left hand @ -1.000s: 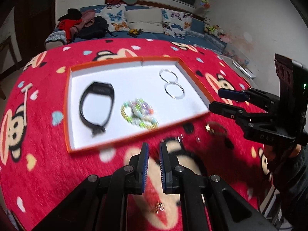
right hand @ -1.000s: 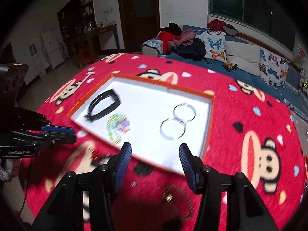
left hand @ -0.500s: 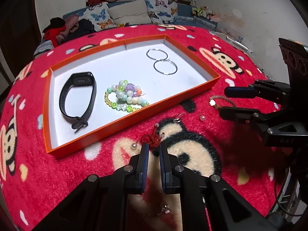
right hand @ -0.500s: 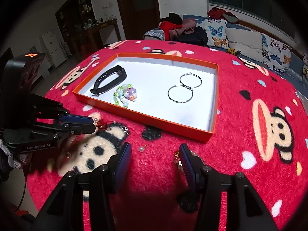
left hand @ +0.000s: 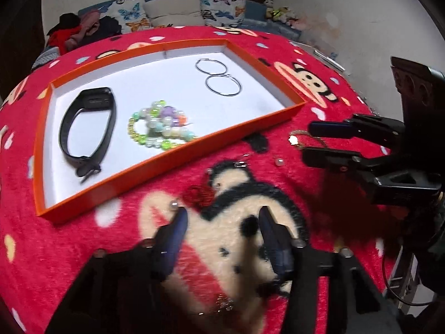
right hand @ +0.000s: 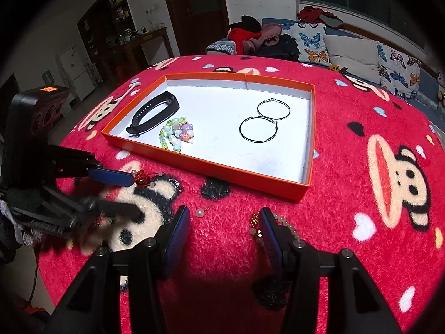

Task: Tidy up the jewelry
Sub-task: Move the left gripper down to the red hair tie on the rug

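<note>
An orange-rimmed white tray [left hand: 172, 153] [right hand: 214, 165] holds a black wristband [left hand: 89, 125] [right hand: 155, 114], a coloured bead bracelet [left hand: 160, 128] [right hand: 176, 133] and two silver hoops [left hand: 219, 76] [right hand: 262, 121]. On the red cloth in front lie a red knot charm [left hand: 198, 193] [right hand: 141, 178], a silver earring [left hand: 242, 163] [right hand: 175, 183], a pearl stud [left hand: 279, 162] [right hand: 199, 212] and a gold and pearl bracelet [left hand: 294, 139] [right hand: 256, 224]. My left gripper [left hand: 222, 217] [right hand: 130, 194] is open just short of the charm. My right gripper [right hand: 224, 217] [left hand: 307, 140] is open beside the bracelet.
The table is covered by a red monkey-print plush cloth [right hand: 375, 144]. A small sparkly piece [left hand: 224, 303] lies under the left gripper's body. A sofa with cushions and clothes [right hand: 306, 41] stands behind the table. A doorway and shelves [right hand: 119, 27] are at the far left.
My left gripper has opened from shut and moved closer to the red charm. My right gripper has come lower and nearer to the gold and pearl bracelet, still open.
</note>
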A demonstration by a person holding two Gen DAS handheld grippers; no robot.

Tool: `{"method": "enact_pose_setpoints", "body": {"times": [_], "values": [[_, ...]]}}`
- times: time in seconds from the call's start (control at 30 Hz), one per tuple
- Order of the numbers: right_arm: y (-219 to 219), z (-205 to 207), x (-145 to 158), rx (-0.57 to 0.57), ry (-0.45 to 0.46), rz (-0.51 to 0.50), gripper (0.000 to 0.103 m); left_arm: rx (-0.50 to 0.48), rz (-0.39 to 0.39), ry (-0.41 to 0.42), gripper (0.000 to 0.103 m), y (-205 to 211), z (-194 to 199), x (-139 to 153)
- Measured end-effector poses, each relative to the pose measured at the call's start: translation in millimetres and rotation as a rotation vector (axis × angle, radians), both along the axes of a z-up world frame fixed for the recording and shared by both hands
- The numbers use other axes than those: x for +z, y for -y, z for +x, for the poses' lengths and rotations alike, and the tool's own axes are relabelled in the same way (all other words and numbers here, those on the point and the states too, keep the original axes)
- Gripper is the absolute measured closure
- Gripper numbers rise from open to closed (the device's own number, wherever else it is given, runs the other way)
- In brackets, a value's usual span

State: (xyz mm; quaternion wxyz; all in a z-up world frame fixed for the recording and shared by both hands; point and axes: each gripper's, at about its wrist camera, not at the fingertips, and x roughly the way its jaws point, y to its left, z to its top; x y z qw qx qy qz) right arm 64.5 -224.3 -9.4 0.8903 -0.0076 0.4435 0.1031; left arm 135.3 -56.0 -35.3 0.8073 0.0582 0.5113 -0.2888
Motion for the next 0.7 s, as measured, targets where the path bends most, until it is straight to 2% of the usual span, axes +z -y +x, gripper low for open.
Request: {"method": "enact_pose_setpoints", "body": {"times": [0.07, 0.17, 0.23, 0.43, 0.6, 0.7], "values": [[0.0, 0.0, -0.1, 0.001, -0.001, -0.002, 0.047, -0.011, 0.029, 0.031, 0.045, 6.2, -5.0, -0.1], [1.4, -1.0, 1.0, 0.000, 0.002, -0.004, 0.047, 0.001, 0.018, 0.042, 0.046, 4.5, -5.5, 3.2], [2.7, 0.4, 0.7, -0.003, 0.000, -0.003, 0.046, 0.011, 0.031, 0.080, 0.046, 2.6, -5.6, 9.9], [2.8, 1.0, -2.4, -0.004, -0.006, 0.001, 0.047, -0.046, 0.095, 0.173, 0.047, 10.0, -5.2, 19.9], [1.0, 1.1, -3.8, 0.005, -0.009, 0.003, 0.047, -0.081, 0.133, 0.177, 0.059, 15.3, 0.4, 8.4], [1.1, 0.7, -3.2, 0.009, -0.007, 0.010, 0.047, -0.081, 0.137, 0.178, 0.071, 13.8, 1.0, 1.5]]}}
